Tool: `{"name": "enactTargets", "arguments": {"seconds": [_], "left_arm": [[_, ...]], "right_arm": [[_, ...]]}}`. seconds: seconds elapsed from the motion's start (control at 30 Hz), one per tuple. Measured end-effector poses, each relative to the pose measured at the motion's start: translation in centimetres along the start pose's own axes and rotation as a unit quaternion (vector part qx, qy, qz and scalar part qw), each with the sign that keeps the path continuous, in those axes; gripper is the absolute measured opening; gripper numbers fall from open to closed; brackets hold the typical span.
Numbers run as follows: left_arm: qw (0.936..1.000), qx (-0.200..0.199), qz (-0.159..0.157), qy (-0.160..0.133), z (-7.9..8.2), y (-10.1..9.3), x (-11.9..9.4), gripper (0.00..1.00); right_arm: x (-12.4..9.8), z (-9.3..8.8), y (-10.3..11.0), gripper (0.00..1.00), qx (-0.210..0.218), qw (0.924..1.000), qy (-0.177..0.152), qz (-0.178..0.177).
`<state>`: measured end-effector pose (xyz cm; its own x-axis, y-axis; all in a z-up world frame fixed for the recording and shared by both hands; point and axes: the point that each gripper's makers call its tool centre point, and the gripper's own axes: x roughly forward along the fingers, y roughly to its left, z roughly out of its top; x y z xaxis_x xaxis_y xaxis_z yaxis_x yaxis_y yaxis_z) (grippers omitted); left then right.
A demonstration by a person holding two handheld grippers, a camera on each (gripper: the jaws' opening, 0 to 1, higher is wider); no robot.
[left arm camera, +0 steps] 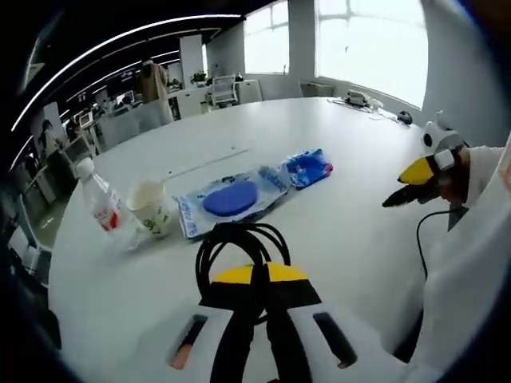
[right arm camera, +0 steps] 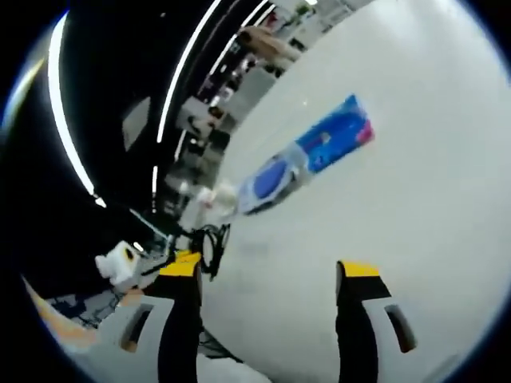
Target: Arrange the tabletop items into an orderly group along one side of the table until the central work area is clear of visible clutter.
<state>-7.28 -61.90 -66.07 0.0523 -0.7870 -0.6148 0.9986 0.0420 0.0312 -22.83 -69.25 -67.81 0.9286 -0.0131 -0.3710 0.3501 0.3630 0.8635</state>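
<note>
My left gripper [left arm camera: 254, 275] is shut on a coiled black cable [left arm camera: 233, 239], whose loops stand up just beyond the yellow jaw tips. Past it on the white table [left arm camera: 351, 239] lie a long blue-and-clear package [left arm camera: 231, 199] and a smaller blue packet [left arm camera: 308, 167]. A paper cup [left arm camera: 150, 209] and a small water bottle [left arm camera: 100, 199] stand to their left. My right gripper [right arm camera: 271, 275] is open over bare table, with nothing between its jaws. It also appears at the right of the left gripper view [left arm camera: 411, 187]. The right gripper view shows the package [right arm camera: 275, 179], the packet [right arm camera: 339, 132] and the cable [right arm camera: 211, 243].
A person's white sleeve [left arm camera: 479, 239] with a thin black wire runs along the right side. Small items [left arm camera: 363, 100] lie at the table's far edge under the windows. Office desks and chairs [left arm camera: 184, 96] stand beyond the table.
</note>
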Motion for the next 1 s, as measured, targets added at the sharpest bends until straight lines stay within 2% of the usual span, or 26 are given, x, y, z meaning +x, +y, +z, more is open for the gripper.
{"name": "enactTargets", "arguments": {"seconds": [0.13, 0.3, 0.43, 0.5, 0.6, 0.73, 0.83, 0.9, 0.93, 0.97, 1.0], "left_arm": [[0.9985, 0.052, -0.010, -0.013, 1.6, -1.1, -0.3, 0.00], [0.9969, 0.071, -0.021, -0.027, 3.1, -2.2, -0.6, 0.00], [0.9950, 0.085, -0.031, -0.042, 4.2, -3.2, -0.8, 0.00], [0.9928, 0.104, -0.037, -0.047, 4.5, -3.8, -0.8, 0.00], [0.9910, 0.118, -0.042, -0.047, 4.6, -4.4, -0.9, 0.00], [0.9852, 0.157, -0.052, -0.044, 4.5, -5.6, -1.0, 0.00], [0.9754, 0.210, -0.056, -0.034, 4.4, -6.6, -1.2, 0.00], [0.9692, 0.237, -0.060, -0.032, 4.5, -7.2, -1.2, 0.00], [0.9679, 0.242, -0.061, -0.032, 4.5, -7.4, -1.2, 0.00], [0.9656, 0.250, -0.064, -0.034, 4.6, -7.7, -1.1, 0.00], [0.9638, 0.256, -0.067, -0.033, 4.7, -7.8, -1.1, 0.00]], "right_arm": [[1.2, -0.7, 1.7, 0.80, 0.012, 0.9994, 0.022, 0.025], [2.8, -0.5, 4.0, 0.82, 0.004, 0.9980, 0.038, 0.049], [4.4, -0.4, 6.2, 0.84, 0.041, 0.9943, 0.049, 0.085], [5.0, -0.8, 7.7, 0.86, 0.058, 0.9902, 0.068, 0.108], [6.2, -0.5, 8.7, 0.86, 0.051, 0.9901, 0.068, 0.111], [7.4, 0.0, 9.6, 0.84, 0.040, 0.9905, 0.075, 0.107], [7.9, 0.0, 10.0, 0.77, 0.036, 0.9908, 0.080, 0.103], [8.4, -0.3, 9.1, 0.71, 0.026, 0.9928, 0.089, 0.075], [8.4, -0.6, 9.0, 0.66, 0.024, 0.9923, 0.098, 0.072], [8.4, -1.1, 8.6, 0.59, 0.021, 0.9916, 0.111, 0.064], [8.6, -1.1, 8.0, 0.47, 0.018, 0.9923, 0.111, 0.052]]}}
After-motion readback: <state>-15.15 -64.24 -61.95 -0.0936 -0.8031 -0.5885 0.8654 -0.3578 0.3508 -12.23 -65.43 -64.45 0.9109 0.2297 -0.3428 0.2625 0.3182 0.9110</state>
